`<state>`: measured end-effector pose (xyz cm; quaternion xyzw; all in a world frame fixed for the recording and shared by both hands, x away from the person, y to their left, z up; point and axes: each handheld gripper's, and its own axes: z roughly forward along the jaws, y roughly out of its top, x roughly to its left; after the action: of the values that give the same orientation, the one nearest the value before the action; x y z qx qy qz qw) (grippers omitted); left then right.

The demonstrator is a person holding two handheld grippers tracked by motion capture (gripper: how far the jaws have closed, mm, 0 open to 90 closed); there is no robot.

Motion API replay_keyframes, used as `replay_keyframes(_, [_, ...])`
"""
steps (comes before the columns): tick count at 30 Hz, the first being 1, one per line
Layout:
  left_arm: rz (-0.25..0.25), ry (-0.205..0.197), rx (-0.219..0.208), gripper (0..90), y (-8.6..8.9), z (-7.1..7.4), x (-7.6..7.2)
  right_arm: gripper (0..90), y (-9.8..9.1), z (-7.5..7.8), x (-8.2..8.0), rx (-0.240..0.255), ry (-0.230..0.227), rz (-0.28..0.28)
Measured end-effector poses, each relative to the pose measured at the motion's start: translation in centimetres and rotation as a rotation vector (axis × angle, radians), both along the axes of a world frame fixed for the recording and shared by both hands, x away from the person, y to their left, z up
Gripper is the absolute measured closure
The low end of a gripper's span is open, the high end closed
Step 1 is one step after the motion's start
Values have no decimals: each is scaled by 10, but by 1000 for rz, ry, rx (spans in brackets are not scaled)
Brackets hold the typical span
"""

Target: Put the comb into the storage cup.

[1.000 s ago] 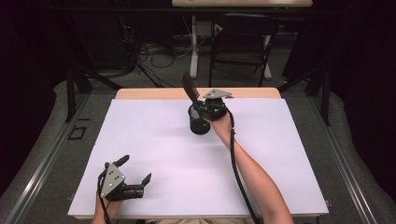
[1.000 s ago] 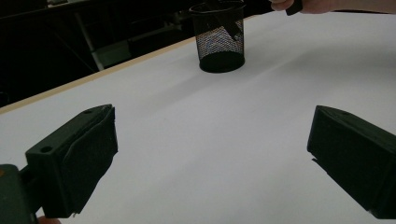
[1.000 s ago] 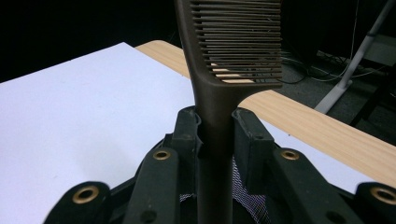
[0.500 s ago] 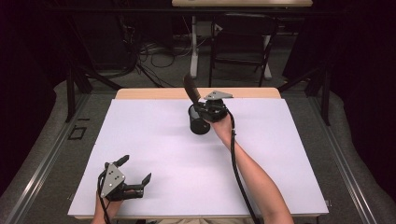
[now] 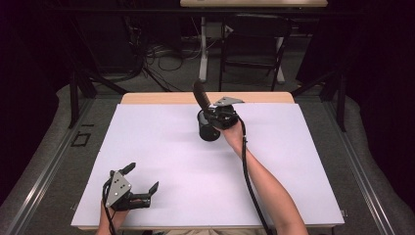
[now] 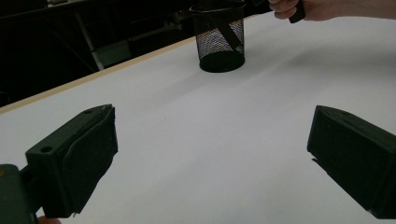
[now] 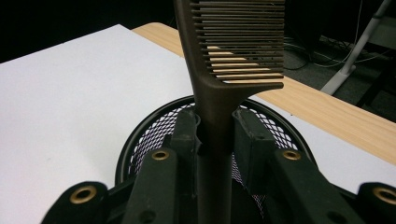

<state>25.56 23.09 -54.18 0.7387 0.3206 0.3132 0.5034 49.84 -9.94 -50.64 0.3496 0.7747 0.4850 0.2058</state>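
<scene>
Right tool (image 7: 215,135) clamped on brown comb (image 7: 233,51), handle inside mesh cup (image 7: 140,135) below; unchanged, release pending. Left tool (image 5: 142,188) wide, empty.

L gripper (image 6: 212,154): two black blocky fingers (image 6: 74,163) rise from bottom corners, wide apart, nothing btwn them, just above the white-covered worktop (image 6: 210,116). Far side: black wire-mesh cylindrical cup (image 6: 218,39) stands upright on the white sheet, w/ a dark slanted strip inside. Top right: a hand (image 6: 299,7) gripping sth black, just beside cup's rim. Light wood worktop edge runs along the left.
</scene>
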Motion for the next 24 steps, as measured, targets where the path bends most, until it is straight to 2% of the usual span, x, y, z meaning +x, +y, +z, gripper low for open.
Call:
replay_keyframes(3, [0,1,0,17,0,0,0,700,0,0,0,-8,4,-1])
replay_keyframes(11, [-1,2,1,17,0,0,0,580,-4,4,-3,-22,12,11])
replay_keyframes(16, [-2,2,2,18,-1,0,1,490,-7,10,-5,-22,19,14])
replay_keyframes(24, [-1,2,5,18,-1,0,1,432,-16,26,-12,-30,19,24])
